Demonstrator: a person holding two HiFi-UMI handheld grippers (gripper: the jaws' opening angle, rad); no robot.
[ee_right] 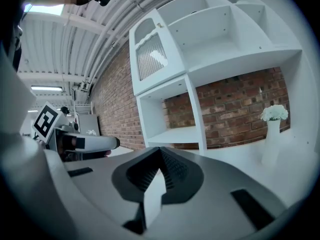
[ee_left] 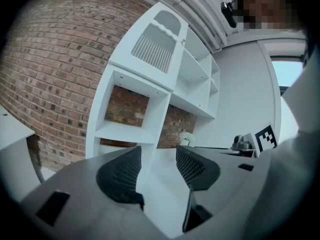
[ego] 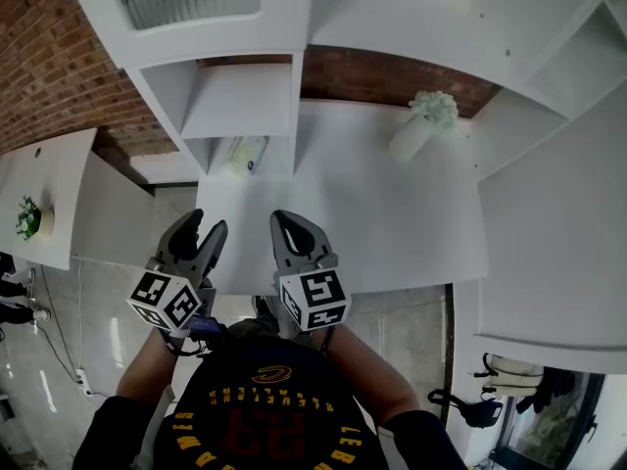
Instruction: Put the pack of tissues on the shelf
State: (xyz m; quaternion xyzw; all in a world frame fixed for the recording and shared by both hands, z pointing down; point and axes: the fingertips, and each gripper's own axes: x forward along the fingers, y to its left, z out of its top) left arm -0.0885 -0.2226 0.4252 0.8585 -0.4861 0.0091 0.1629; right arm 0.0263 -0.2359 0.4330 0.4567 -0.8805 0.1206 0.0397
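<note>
Pack of tissues lies in the lowest bay of the white shelf unit in the head view, well ahead of the left gripper and the right gripper. The yellow shirt lettering is too small to read. In the left gripper view the jaws stand apart and empty. In the right gripper view the jaw tips meet on nothing, with a white vase off to the right.

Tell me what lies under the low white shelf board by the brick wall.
A pale greenish pack of tissues lies on the white desk; the shelf board hides anything farther back.
</note>
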